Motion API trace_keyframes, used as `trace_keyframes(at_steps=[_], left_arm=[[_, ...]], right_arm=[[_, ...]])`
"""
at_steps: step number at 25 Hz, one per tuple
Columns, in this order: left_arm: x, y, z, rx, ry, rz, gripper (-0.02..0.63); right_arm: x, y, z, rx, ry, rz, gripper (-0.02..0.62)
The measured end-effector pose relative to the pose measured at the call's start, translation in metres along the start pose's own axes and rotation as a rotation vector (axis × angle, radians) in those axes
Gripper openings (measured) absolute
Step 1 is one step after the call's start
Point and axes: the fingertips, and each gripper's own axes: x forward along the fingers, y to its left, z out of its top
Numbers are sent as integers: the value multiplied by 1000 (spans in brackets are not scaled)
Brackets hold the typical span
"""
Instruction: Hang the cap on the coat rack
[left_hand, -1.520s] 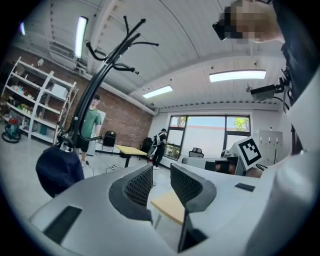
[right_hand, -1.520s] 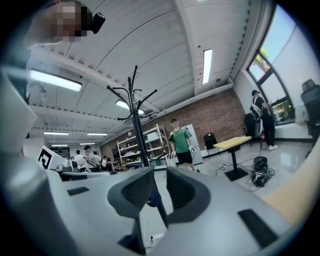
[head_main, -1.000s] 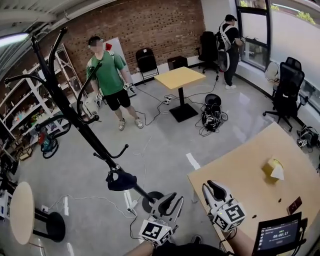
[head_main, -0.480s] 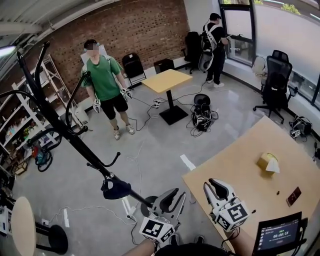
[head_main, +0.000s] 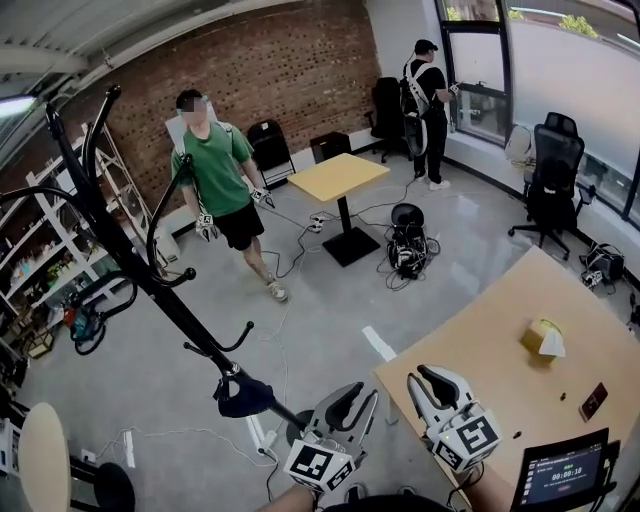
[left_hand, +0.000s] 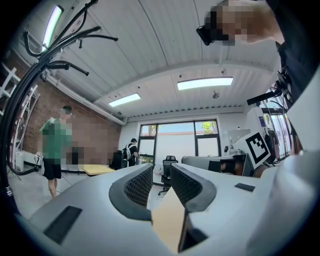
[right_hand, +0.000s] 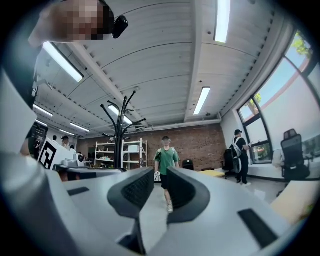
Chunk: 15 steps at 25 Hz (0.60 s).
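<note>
Head view shows the dark cap (head_main: 243, 396) already hanging on a low hook of the black coat rack (head_main: 140, 275), against the pole and above the base, so the hanging itself looks done. The left gripper (head_main: 358, 393) sits near the cap on its right, not touching it. Its own view shows the jaws spread with only the room between them. The right gripper (head_main: 417, 379) is just beside the near corner of the wooden table (head_main: 500, 335), and its jaws also stand apart with nothing held. Both point level and sit close to the body, which reads as hands drawn clear of a hung cap

For room to move, the table corner bounds the right side and the rack's pole and curved lower hooks (head_main: 232, 343) bound the left, leaving a strip of bare floor between them. White cables (head_main: 180, 437) trail on the floor by the rack's base. A person in a green shirt (head_main: 215, 165) stands well apart, beyond the rack
</note>
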Motion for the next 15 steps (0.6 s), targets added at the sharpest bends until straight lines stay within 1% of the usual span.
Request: trace_keyframes(at_steps=[2, 6, 10, 15], left_arm=[[-4, 1, -1, -4, -1, 1, 112], [3, 12, 12, 14, -27, -8, 112], [-2, 19, 10, 3, -20, -11, 112], [-3, 24, 13, 1, -24, -14, 112]], right_arm=[[0, 3, -2, 3, -1, -2, 80], [14, 2, 8, -10, -26, -3, 80], [19, 7, 1, 8, -14, -10, 80], [24, 8, 3, 9, -21, -20, 80]])
